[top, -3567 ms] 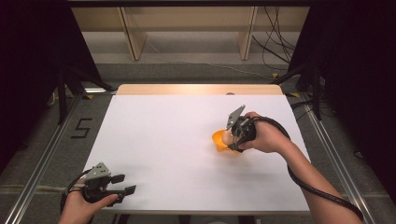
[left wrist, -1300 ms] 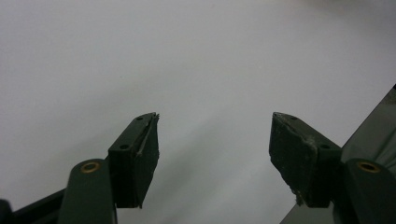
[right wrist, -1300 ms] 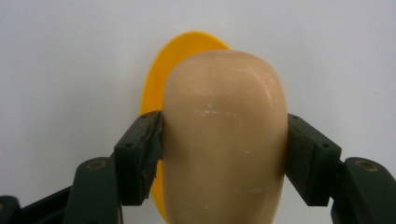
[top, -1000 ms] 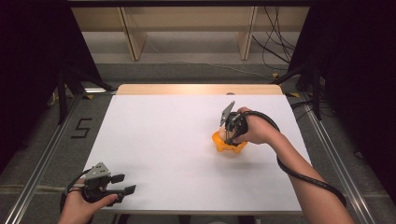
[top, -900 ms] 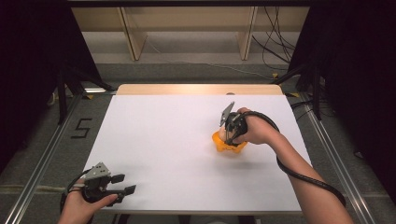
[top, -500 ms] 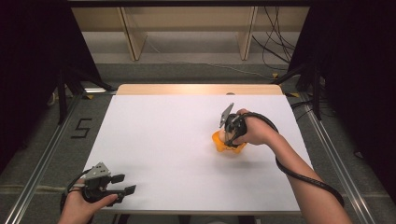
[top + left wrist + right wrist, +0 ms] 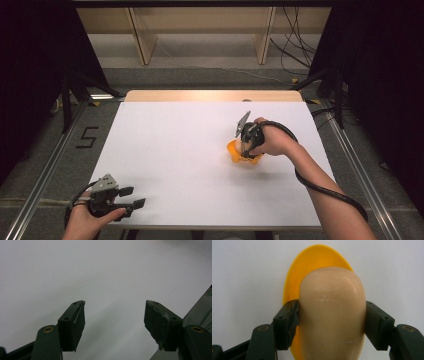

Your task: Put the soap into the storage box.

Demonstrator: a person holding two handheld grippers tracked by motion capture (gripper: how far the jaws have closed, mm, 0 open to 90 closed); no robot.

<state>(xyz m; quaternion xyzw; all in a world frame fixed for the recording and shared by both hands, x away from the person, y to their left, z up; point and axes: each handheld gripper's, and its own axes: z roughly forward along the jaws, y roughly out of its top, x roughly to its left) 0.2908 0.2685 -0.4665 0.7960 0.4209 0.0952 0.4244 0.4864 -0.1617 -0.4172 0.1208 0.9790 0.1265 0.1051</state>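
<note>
Since the earlier frame the right gripper (image 7: 332, 322) had tilted upright, fingers pinching a smooth beige egg-shaped object (image 7: 332, 315) at its sides over the shallow yellow plastic dish (image 7: 235, 150) on the white tabletop (image 7: 175, 145); it looked light, rigid and slippery. The left gripper (image 7: 115, 322) was spread, idle.

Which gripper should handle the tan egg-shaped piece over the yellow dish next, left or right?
Right. The right gripper already has its jaws closed on the tan egg-shaped piece above the yellow dish. The left gripper sits open at the table's near left corner, far from both.

White table (image 7: 175, 145); wooden shelving (image 7: 200, 30) behind; floor cables (image 7: 295, 55).
</note>
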